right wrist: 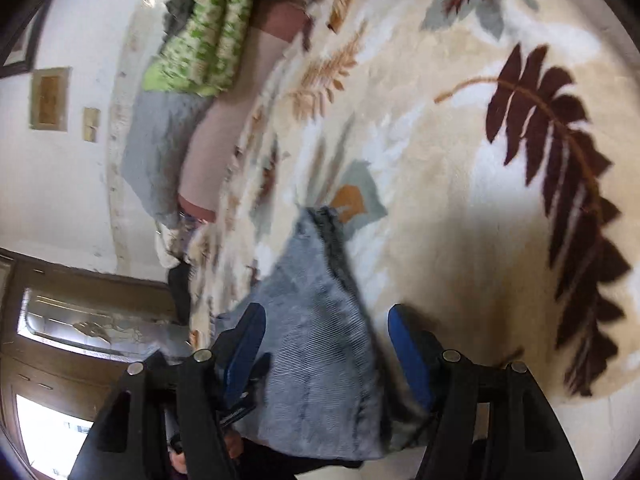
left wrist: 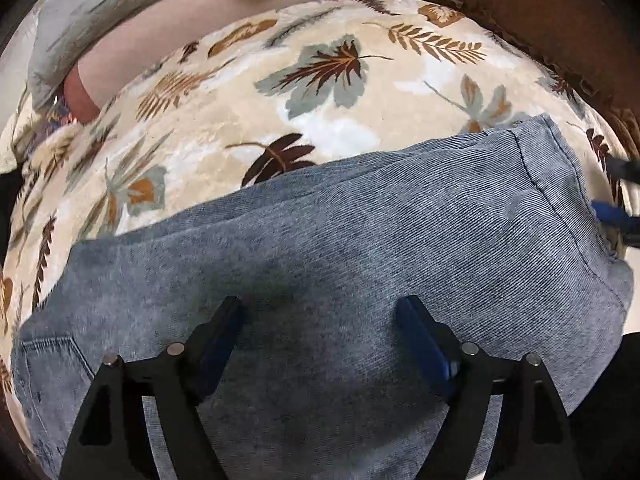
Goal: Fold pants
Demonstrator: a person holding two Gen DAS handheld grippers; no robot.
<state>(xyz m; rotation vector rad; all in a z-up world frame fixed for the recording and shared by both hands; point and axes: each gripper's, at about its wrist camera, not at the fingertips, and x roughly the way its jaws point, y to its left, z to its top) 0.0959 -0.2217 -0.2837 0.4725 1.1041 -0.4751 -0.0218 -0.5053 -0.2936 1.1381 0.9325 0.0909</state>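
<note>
Pants (left wrist: 340, 248): blue-grey denim, lying flat in layers on the blanket (left wrist: 224, 112); hem end toward the right.
Left hand-held gripper (left wrist: 320, 320): spread, above the mid-leg cloth, pinching nothing.
Right hand-held gripper (right wrist: 326, 332): spread, hem corner between the fingers, not pinched.
Risk: a pinch may catch only the top layer, or plush blanket with it, so the fold would skew.
Surroundings: green patterned cloth (right wrist: 200, 32), grey pillow (left wrist: 100, 12), both well apart.
Obstruction: none apparent on the leaf-print blanket beyond.

The black left gripper with blue pads (left wrist: 320, 312) points steeply down, jaws spread; the matching right gripper (right wrist: 326, 320) likewise gapes at 6 o'clock.
</note>
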